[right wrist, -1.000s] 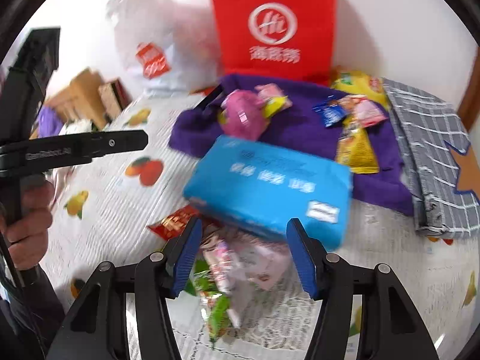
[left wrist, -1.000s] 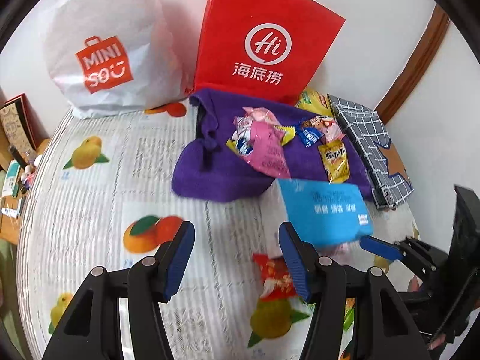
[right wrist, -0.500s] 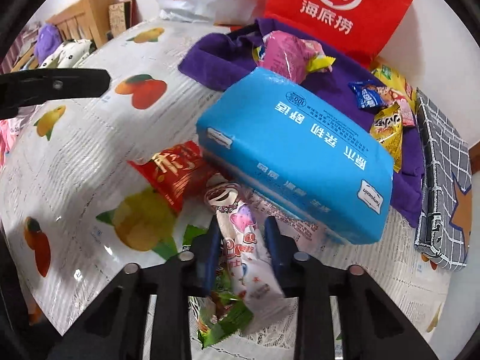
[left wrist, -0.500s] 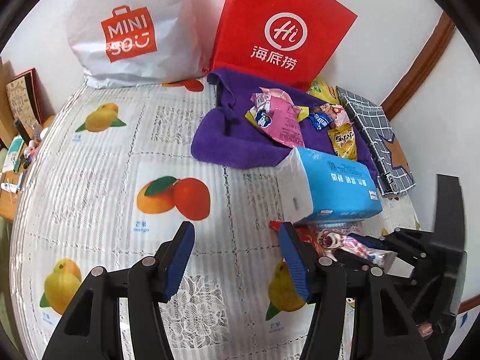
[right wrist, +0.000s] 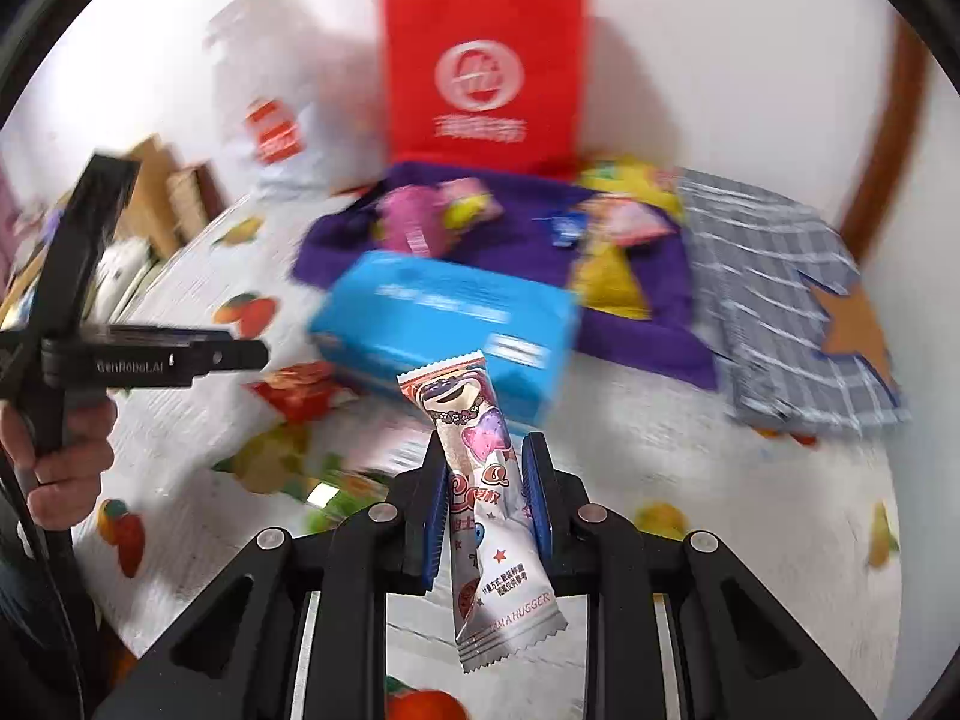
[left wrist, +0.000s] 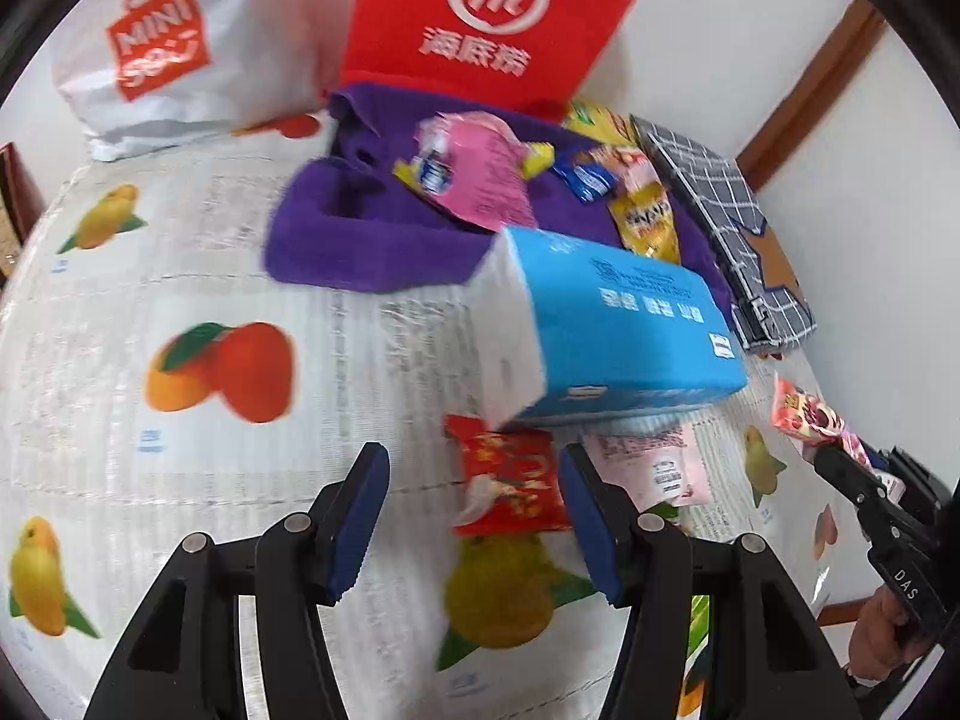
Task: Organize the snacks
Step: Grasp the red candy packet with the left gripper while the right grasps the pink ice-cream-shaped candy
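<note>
While right gripper (right wrist: 485, 501) clamps my pink-white bear-print snack stick (right wrist: 480, 480), left gripper (left wrist: 474, 516) gapes empty over red foil packet (left wrist: 510, 480).

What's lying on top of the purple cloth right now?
On the purple cloth lie a pink packet, a blue packet and a yellow packet. The blue tissue pack covers its near edge, hiding anything there.
</note>
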`<state>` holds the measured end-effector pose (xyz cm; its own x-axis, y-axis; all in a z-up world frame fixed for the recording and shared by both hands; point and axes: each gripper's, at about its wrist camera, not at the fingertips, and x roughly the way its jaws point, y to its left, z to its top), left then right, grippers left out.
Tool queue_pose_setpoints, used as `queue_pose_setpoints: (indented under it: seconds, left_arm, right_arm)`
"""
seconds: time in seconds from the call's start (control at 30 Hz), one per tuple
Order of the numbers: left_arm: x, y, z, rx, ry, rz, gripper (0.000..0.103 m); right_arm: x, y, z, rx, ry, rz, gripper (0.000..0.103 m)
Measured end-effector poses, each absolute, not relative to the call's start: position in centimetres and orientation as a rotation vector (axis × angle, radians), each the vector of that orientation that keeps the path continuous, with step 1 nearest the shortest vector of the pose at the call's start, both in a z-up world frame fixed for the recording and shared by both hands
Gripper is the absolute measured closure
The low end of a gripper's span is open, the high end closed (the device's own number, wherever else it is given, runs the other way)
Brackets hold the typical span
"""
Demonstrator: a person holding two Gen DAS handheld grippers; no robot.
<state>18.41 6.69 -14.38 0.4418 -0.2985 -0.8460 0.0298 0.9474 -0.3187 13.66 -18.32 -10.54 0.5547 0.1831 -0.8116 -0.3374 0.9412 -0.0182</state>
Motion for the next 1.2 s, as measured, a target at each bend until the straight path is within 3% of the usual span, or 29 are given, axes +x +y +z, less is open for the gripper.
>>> queue_pose_setpoints:
  seconds: [0.23,0.33,0.5,0.6,0.67,0.83,1.07,1.1,1.13,1.2]
  left_arm:
    - [19.5,3.8,-16.4,-0.186,1.17,-0.181,0.049]
    - [19.1,3.2,-16.8,-0.15,1.167,-0.165,0.063]
    - [17.3,3.6,-16.5,-0.084,1.131,-0.148,0.066]
    - [15.7,4.7,-16.6,-0.051,1.116,-0.112,0.066]
    - [15.1,5.6,-16.9,-0.06,1.109,-0.099,0.065]
    - [14.0,6.4,-17.1,-0.079,1.048,-0.095,0.064]
    - [13.3,5.6,-17.4,-0.034,0.979,-0.073,0.065]
    - [13.2,5.8,-17.4,-0.051,0.971,-0.075,0.065]
    - [13.0,6.0,-17.4,-0.062,0.965,-0.076,0.066]
    - [12.6,6.2,-17.5,-0.071,0.943,-0.083,0.066]
  right_arm:
    - [13.0,-23.2,-14.1,-0.06,0.958,0.218,0.079]
    - [13.4,-23.9,-15.6,0.011,0.952,0.175,0.079]
    - [14.1,-23.7,-17.7,0.064,1.006,0.187,0.078]
    - [13.6,-23.6,-18.0,0.015,1.016,0.201,0.073]
    - [12.9,-23.9,-17.8,-0.021,1.006,0.189,0.056]
    - [12.0,-24.8,-15.9,-0.033,0.924,0.186,0.041]
    - [14.8,-22.6,-17.9,-0.089,0.983,0.209,0.041]
    - [15.0,-22.4,-18.5,-0.103,1.0,0.197,0.044]
    - [15.2,-22.3,-19.3,-0.118,1.019,0.182,0.053]
    - [14.7,-22.3,-19.3,-0.121,0.972,0.171,0.054]
